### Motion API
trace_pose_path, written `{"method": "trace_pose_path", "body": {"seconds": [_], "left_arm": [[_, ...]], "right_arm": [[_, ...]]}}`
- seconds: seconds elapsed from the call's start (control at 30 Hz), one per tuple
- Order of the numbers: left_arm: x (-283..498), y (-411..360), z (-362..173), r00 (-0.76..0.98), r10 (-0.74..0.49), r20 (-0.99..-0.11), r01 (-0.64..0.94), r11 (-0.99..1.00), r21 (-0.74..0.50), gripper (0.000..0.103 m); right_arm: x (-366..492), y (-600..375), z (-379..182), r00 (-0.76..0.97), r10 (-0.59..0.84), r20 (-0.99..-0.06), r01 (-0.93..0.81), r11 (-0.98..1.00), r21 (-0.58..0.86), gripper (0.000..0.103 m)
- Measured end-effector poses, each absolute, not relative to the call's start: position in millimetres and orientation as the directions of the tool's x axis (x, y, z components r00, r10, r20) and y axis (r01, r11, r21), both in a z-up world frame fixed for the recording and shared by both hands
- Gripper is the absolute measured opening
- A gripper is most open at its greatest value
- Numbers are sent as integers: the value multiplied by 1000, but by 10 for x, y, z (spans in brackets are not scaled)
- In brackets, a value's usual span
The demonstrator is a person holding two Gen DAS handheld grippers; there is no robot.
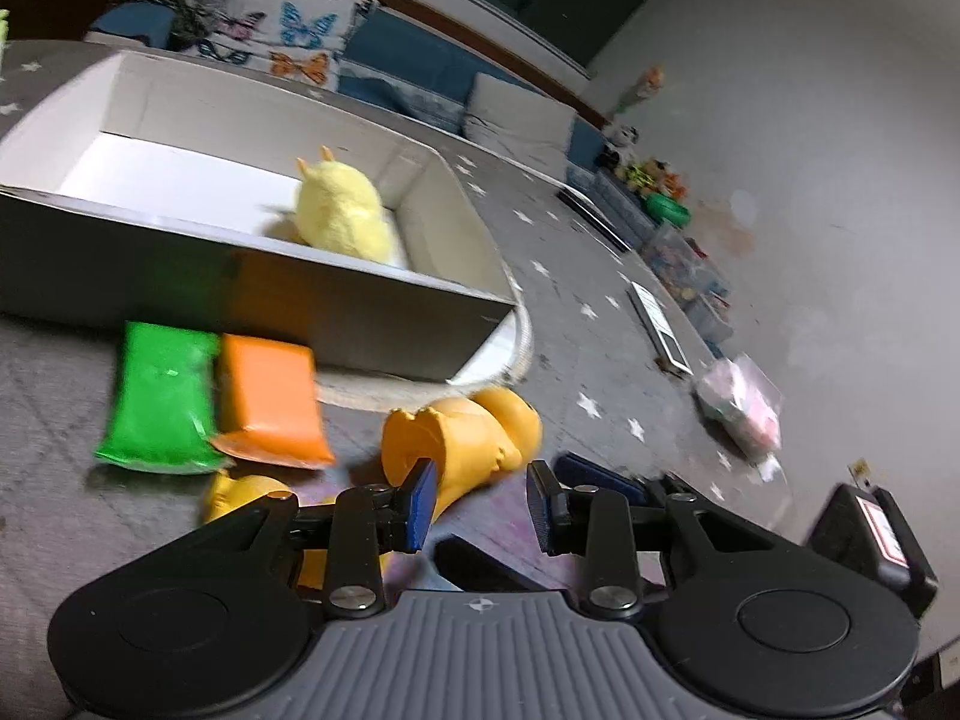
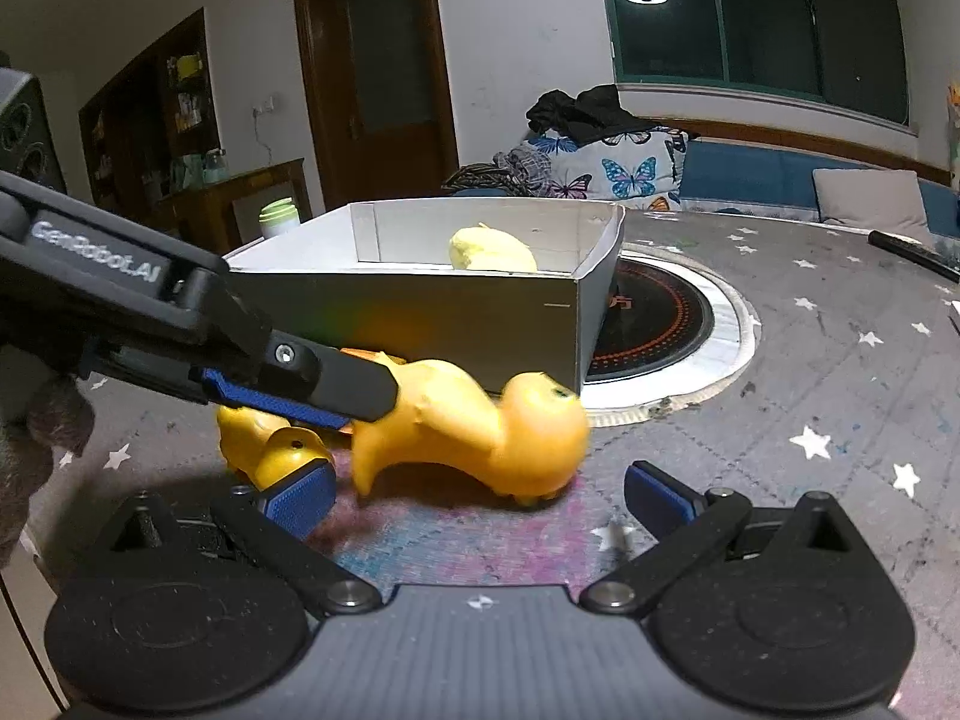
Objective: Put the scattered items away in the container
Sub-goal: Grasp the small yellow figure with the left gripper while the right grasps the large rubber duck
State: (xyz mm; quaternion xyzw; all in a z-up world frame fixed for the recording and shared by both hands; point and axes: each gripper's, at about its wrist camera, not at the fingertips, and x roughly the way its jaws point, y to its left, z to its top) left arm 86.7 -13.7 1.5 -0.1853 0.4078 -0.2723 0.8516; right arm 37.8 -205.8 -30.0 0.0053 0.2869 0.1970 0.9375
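My left gripper (image 1: pixel 480 480) is shut on the tail end of an orange rubber duck (image 1: pixel 468 438), which lies on its side just in front of the white cardboard box (image 1: pixel 360 312). In the right wrist view the left gripper (image 2: pixel 366 405) reaches in from the left onto that duck (image 2: pixel 480 426). A second orange duck (image 2: pixel 270 450) lies by the left pad of my right gripper (image 2: pixel 480 498), which is open wide with nothing between its pads. A yellow plush toy (image 1: pixel 342 210) sits inside the box. A green packet (image 1: pixel 159 396) and an orange packet (image 1: pixel 270 402) lie against the box's near wall.
The grey, star-patterned tablecloth (image 2: pixel 840 390) covers a table with a round black cooker plate (image 2: pixel 660 324) partly under the box. A plastic bag (image 1: pixel 744 408) and a flat white device (image 1: pixel 660 330) lie to the right. A sofa with a butterfly cushion (image 2: pixel 630 174) stands behind.
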Motion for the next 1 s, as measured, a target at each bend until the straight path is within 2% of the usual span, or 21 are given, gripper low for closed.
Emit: {"method": "trace_pose_path", "body": {"seconds": [0.1, 0.3, 0.47, 0.63, 0.7, 0.8, 1.0], "left_arm": [[867, -95, 15, 529, -602, -599, 298, 792, -533, 35], [814, 34, 101, 568, -609, -553, 307, 781, -545, 35], [907, 18, 112, 586, -582, -564, 303, 803, -513, 36], [956, -121, 162, 562, -582, -588, 382, 813, -440, 37], [975, -194, 158, 546, -584, -601, 419, 811, -408, 37], [1007, -301, 133, 530, -569, -629, 452, 817, -359, 37], [1037, -483, 159, 511, -521, -684, 517, 822, -239, 38]], "right_arm": [[405, -2036, -299, 759, 372, -534, -372, 921, 112, 103], [451, -1970, -301, 761, 368, -534, -387, 918, 82, 103], [481, -1893, -299, 762, 362, -538, -388, 919, 69, 103], [513, -1817, -297, 768, 340, -543, -382, 923, 38, 102], [528, -1792, -300, 773, 322, -546, -376, 927, 15, 97], [561, -1785, -307, 774, 311, -552, -374, 927, -2, 95], [589, -1796, -311, 764, 322, -559, -391, 920, -4, 95]]}}
